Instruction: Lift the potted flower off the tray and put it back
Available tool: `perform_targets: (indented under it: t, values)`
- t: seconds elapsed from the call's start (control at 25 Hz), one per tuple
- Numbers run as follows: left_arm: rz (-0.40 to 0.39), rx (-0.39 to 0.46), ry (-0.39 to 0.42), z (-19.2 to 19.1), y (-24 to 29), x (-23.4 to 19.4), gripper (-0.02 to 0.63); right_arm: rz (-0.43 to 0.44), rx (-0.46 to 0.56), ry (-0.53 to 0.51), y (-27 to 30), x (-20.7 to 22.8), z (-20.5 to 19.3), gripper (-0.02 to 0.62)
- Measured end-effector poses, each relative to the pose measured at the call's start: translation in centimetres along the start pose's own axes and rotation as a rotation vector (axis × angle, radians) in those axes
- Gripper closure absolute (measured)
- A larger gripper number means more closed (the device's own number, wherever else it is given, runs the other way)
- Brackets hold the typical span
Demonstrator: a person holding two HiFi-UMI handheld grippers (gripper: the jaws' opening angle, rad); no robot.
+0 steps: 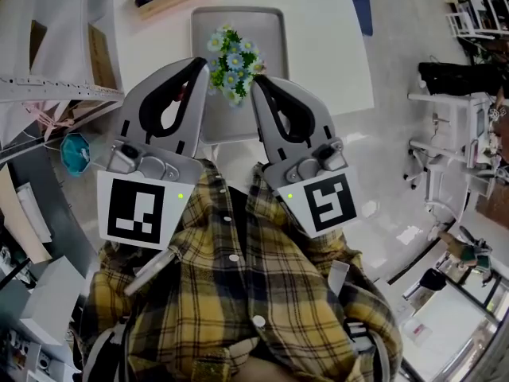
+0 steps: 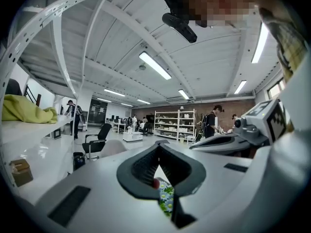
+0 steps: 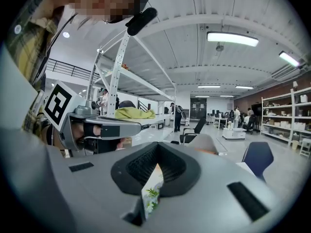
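Flower point(image 1: 233, 64) sits mid-tray point(image 1: 274, 22) on table point(image 1: 318, 54).
L gripper point(image 1: 200, 66) & R gripper point(image 1: 258, 84) flank it, both jaws clenched w/ nothing gripped.

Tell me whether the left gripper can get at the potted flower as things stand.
Probably yes. The left gripper appears right beside the potted flower on the tray, with nothing between them. Its jaws are shut, though, so they would have to open first.

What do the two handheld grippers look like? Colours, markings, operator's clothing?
Grey shells on left gripper and right gripper, with black ribbed jaw pads. Each carries a white marker cube with black squares and a small green light. The person wears a yellow-black plaid shirt.
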State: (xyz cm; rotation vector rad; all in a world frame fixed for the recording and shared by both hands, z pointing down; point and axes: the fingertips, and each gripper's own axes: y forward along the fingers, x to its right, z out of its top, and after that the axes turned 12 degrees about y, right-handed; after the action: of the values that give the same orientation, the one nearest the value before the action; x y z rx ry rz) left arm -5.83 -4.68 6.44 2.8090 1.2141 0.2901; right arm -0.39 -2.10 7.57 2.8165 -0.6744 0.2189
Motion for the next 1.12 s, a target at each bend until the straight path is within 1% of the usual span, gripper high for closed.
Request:
perform_targets:
  t: [0.16,0.4,0.6,0.84,1.0,1.12]
  values:
    - [0.004,-0.011,0.001,0.0,1.1,0.0,0.597,0.004,-0.001,-0.004,0.4,1.1,0.6,0.597]
    - [0.046,-0.021,0.000,-0.1,2.6,-0.4,0.597,0.033,-0.009,-0.023,1.0,2.7,1.2,0.597]
    - [0.064,-0.027,0.004,-0.4,3.2,-0.1,0.597,0.041,0.020,-0.046,0.8,3.9,1.7,0.597]
    - [0.067,-0.071,0.010,-2.0,3.6,-0.1,0.595,0.044,0.000,-0.019,0.9,5.0,0.2,0.597]
    - [0.063,-0.100,-0.002,-3.3,3.7,0.1,0.595,0.052,-0.018,0.007,1.1,5.6,-0.9,0.597]
    - [0.061,-0.117,-0.005,-4.3,3.9,0.0,0.595,0.069,-0.030,0.030,1.5,5.6,-1.7,0.597]
